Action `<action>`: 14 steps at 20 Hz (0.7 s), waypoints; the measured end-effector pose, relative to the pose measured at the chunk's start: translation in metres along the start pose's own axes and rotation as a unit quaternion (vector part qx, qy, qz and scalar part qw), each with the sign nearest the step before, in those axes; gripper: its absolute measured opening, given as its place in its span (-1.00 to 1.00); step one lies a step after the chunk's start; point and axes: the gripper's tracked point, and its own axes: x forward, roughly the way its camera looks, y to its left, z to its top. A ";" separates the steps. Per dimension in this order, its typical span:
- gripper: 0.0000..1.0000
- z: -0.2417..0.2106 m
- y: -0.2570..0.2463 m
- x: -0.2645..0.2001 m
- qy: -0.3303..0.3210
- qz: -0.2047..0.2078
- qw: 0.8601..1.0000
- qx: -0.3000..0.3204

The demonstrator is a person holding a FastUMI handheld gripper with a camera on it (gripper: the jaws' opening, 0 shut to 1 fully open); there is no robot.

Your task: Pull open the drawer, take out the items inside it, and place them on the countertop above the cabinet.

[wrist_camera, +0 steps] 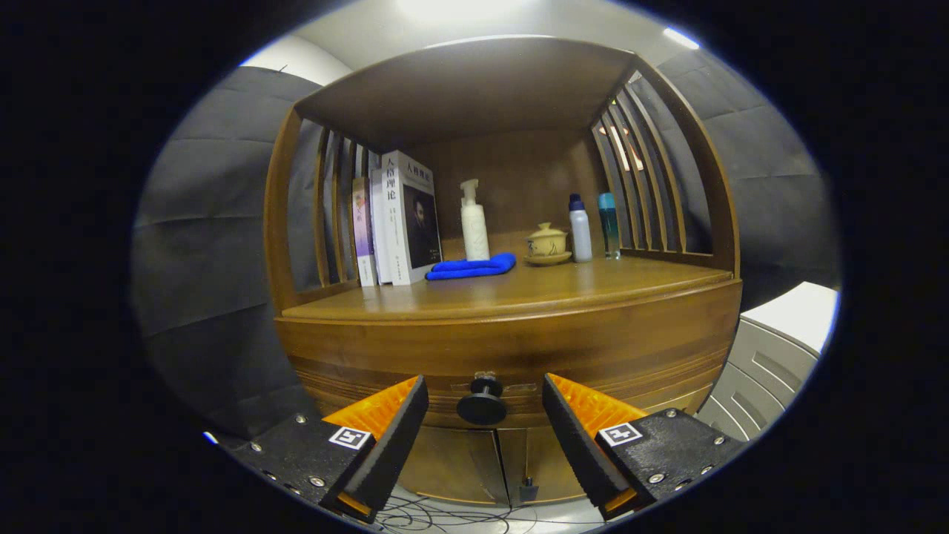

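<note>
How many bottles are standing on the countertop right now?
3: a white pump bottle behind the blue cloth, and a white bottle and a teal bottle right of the lidded cup. None appear hidden.

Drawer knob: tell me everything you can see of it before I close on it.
The knob is a dark, round, mushroom-shaped pull: a wide disc head on a short, narrower stem with a small collar. It looks like dark metal or plastic. It sticks straight out from the middle of the wooden drawer front, which is shut, below the countertop. It sits between the open fingers of the gripper; neither finger touches it.
</note>
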 end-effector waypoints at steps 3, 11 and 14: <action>0.91 -0.012 -0.003 0.016 0.016 -0.003 1.000 0.000; 0.24 -0.026 0.003 0.033 0.030 0.000 1.000 -0.002; -0.02 -0.027 0.003 0.034 0.016 -0.001 0.999 -0.036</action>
